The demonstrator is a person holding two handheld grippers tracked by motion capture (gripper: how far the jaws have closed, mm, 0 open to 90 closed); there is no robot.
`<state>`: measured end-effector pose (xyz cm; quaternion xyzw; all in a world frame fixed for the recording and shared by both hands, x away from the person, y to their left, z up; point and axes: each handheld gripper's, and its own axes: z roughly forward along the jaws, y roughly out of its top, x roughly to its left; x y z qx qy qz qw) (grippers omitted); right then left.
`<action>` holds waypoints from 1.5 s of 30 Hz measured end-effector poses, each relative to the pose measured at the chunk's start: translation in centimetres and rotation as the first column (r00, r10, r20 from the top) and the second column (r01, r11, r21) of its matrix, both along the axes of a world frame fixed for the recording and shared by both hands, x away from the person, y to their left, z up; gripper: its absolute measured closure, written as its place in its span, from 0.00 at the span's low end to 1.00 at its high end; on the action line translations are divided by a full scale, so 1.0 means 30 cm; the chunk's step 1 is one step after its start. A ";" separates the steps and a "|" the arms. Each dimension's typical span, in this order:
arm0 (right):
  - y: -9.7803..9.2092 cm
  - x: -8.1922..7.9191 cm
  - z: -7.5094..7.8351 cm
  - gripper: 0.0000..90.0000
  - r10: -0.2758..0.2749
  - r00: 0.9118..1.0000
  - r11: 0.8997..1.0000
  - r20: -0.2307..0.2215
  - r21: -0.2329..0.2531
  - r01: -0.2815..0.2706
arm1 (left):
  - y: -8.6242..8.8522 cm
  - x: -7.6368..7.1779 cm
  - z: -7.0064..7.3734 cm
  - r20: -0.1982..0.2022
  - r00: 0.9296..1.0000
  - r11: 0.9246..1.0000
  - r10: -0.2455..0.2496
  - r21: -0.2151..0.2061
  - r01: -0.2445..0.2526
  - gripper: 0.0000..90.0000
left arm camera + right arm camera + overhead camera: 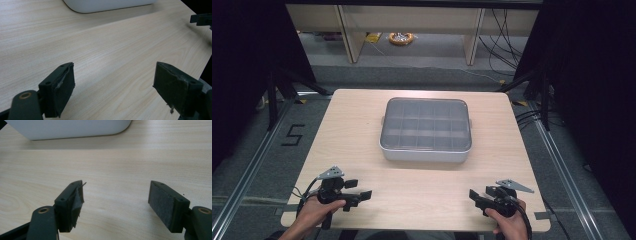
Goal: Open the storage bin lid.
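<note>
Both hand-held grippers wide open, empty; smooth rounded grey box on woodgrain table.

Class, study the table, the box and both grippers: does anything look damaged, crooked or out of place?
Yes, the pads. On the right gripper, one jaw's pad is peeling and frayed at its edge. The left gripper shows similar wear on its pad. The lidded box sits square on the table, nothing spilled.
</note>
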<state>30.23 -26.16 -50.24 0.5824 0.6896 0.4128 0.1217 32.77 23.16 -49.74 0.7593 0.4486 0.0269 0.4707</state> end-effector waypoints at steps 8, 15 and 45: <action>-0.002 -0.001 0.000 0.32 -0.007 1.000 1.000 -0.012 -0.006 0.007 | 0.003 0.001 0.000 -0.001 1.000 1.000 0.006 -0.005 -0.006 0.18; 0.004 -0.003 0.001 0.32 -0.032 0.999 0.998 -0.028 0.049 0.033 | 0.012 0.006 0.000 -0.008 1.000 1.000 0.018 -0.018 -0.018 0.18; -0.037 0.033 0.020 0.33 -0.092 0.995 0.991 0.032 0.096 0.089 | 0.013 0.034 0.005 -0.007 0.998 0.997 0.060 -0.044 -0.061 0.19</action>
